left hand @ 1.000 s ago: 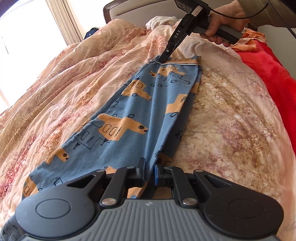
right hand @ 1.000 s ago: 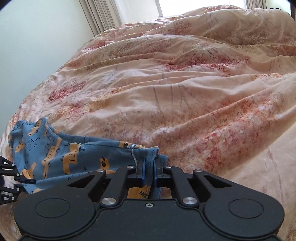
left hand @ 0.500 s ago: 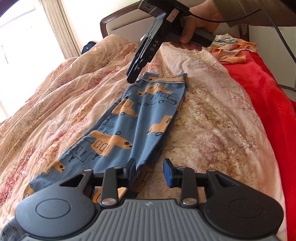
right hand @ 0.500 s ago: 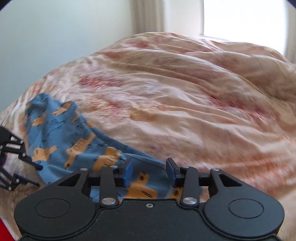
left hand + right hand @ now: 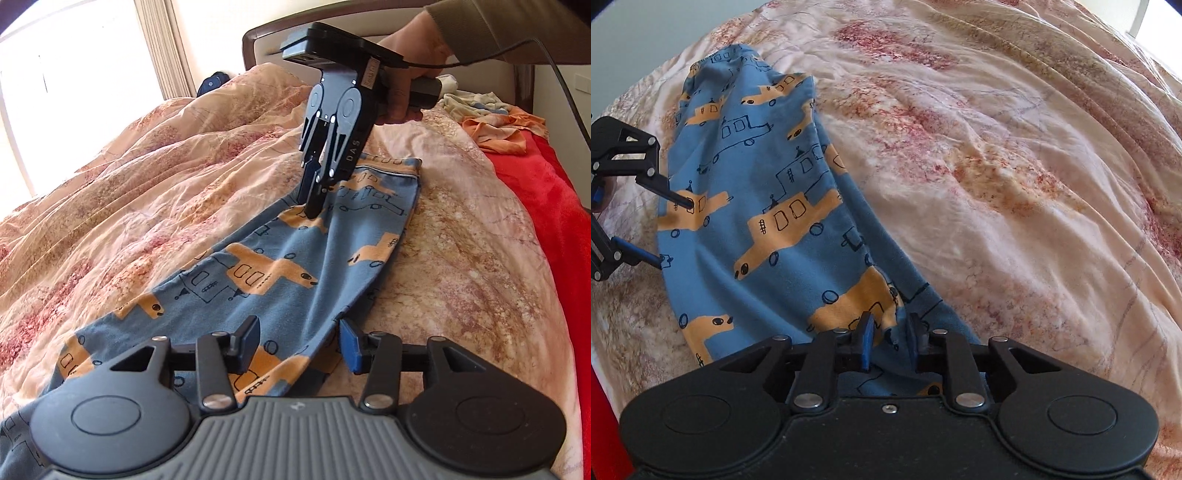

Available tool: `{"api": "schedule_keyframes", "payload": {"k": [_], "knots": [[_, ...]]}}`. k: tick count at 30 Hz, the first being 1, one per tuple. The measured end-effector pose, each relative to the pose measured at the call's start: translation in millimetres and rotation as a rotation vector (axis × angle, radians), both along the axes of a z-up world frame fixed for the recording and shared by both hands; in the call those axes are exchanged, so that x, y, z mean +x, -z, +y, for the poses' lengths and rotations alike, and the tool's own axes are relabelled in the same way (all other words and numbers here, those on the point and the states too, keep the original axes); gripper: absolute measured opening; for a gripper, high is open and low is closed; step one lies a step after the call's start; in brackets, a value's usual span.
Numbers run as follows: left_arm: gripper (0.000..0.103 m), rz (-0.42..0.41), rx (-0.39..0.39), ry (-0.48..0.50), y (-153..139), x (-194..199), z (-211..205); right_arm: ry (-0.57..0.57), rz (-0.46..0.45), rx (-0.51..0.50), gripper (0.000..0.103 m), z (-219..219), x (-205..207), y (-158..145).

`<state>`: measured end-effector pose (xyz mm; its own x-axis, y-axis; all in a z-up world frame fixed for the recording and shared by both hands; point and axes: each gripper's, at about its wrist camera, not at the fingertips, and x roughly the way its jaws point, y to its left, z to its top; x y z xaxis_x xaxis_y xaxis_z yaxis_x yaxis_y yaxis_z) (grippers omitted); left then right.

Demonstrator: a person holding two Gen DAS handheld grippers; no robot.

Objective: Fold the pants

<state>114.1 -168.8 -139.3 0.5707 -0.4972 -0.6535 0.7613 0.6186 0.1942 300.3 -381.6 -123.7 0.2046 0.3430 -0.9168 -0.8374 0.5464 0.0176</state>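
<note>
Left wrist view: pants (image 5: pixel 280 266) run lengthwise from left gripper (image 5: pixel 299 343), opening, empty, to right gripper (image 5: pixel 314 210), closing near the waistband.

Bed with a rumpled quilt and clothes laid on it

The bed (image 5: pixel 480 258) wears a peach floral quilt (image 5: pixel 147 192); blue pants (image 5: pixel 280 273) with orange trucks lie along its middle, a red blanket (image 5: pixel 554 221) at 3 o'clock, and orange and pale garments (image 5: pixel 495 129) heaped at 1 o'clock.
</note>
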Motion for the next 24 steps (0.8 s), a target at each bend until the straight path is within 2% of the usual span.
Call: {"api": "schedule_keyframes", "payload": {"k": [4, 5, 6, 9, 13, 15, 16, 17, 19, 20, 22, 24], "knots": [[0.052, 0.002, -0.011, -0.01, -2.6, 4.9, -2.7, -0.017, -0.032, -0.022, 0.028, 2.3, -3.4, 4.4], [0.053, 0.002, -0.009, -0.009, -2.9, 4.9, -3.0, -0.022, -0.026, -0.027, 0.023, 3.2, -3.1, 6.3], [0.053, 0.004, -0.007, -0.006, -2.9, 4.8, -3.1, -0.04, -0.02, -0.027, 0.003, 4.4, -4.6, 6.7], [0.054, 0.002, -0.007, 0.002, -3.5, 2.7, -2.1, -0.08, -0.073, -0.015, 0.002, 5.4, -11.2, -3.8], [0.062, -0.001, -0.02, -0.003, -3.3, 3.7, -2.3, 0.01, -0.193, 0.066, 0.002, -9.6, -8.2, -28.2], [0.067, 0.023, 0.002, -0.001, 4.1, 6.5, -5.1, 0.049, -0.209, 0.054, 0.002, -11.6, -5.0, -23.1], [0.074, 0.067, 0.03, 0.012, 11.2, 8.7, -7.0, 0.065, -0.209, 0.023, 0.004, -9.9, -3.6, -14.2], [0.071, 0.102, 0.054, 0.029, 18.0, 8.2, -7.9, 0.07, -0.194, -0.001, 0.004, -8.1, -3.5, -5.9], [0.071, 0.107, 0.058, 0.047, 22.2, 1.5, -3.6, 0.11, -0.232, -0.006, 0.02, -5.9, -8.3, -3.9], [0.071, 0.131, 0.032, 0.058, 20.4, -0.5, 1.8, 0.124, -0.25, 0.039, 0.021, -6.6, -13.4, -11.5], [0.069, 0.159, -0.03, 0.064, 14.3, -0.2, 11.6, 0.132, -0.257, 0.137, 0.045, -7.1, -26.0, -26.4], [0.068, 0.103, -0.029, 0.013, 8.1, 0.9, 17.7, 0.107, -0.219, 0.182, 0.05, -2.5, -38.5, -30.8]]}}
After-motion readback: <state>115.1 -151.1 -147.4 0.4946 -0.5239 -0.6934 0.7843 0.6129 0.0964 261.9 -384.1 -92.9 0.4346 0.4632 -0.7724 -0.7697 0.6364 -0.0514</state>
